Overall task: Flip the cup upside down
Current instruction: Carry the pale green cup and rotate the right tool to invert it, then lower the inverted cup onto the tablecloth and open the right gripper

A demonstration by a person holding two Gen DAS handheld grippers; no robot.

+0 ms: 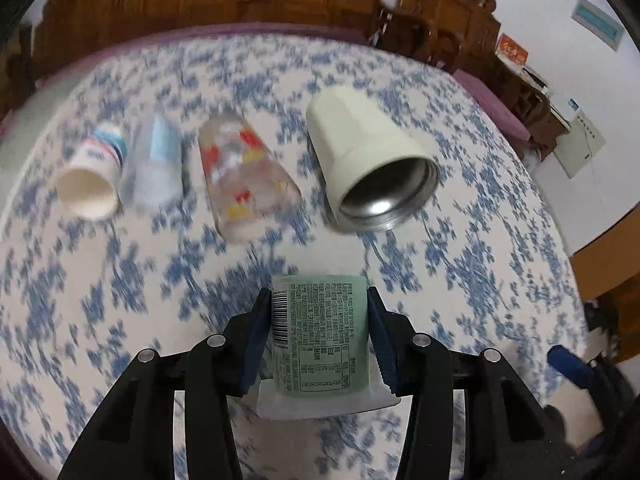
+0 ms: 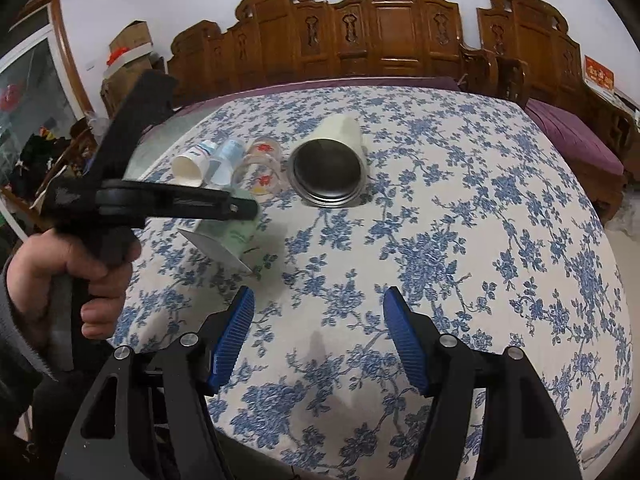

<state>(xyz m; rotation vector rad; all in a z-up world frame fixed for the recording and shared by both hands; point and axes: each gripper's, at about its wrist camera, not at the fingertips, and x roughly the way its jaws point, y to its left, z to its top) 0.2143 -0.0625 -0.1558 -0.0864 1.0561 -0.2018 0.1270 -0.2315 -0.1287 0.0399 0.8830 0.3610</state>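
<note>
The left gripper (image 1: 318, 320) grasps a pale green printed paper cup (image 1: 319, 332) at lower centre; the right gripper (image 2: 318, 320) stands released over the blue-flowered tablecloth (image 2: 460, 240).

Pale-green printed cup (image 1: 318, 336), blue-padded tongs (image 1: 320, 312), blue-floral white tablecloth (image 1: 460, 264).

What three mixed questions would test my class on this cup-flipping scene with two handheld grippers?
1. True or false: the right gripper is shut on the cream steel-lined cup.
2. Which gripper holds the green labelled cup? A) left B) right C) neither
3. Fill in: the paper cup, the clear printed cup and the cream cup all lie on their ____ on the floral tablecloth.

Key: 1 false, its jaws stand open over bare cloth; 2 A, the left gripper clamps it from both sides; 3 sides.
</note>
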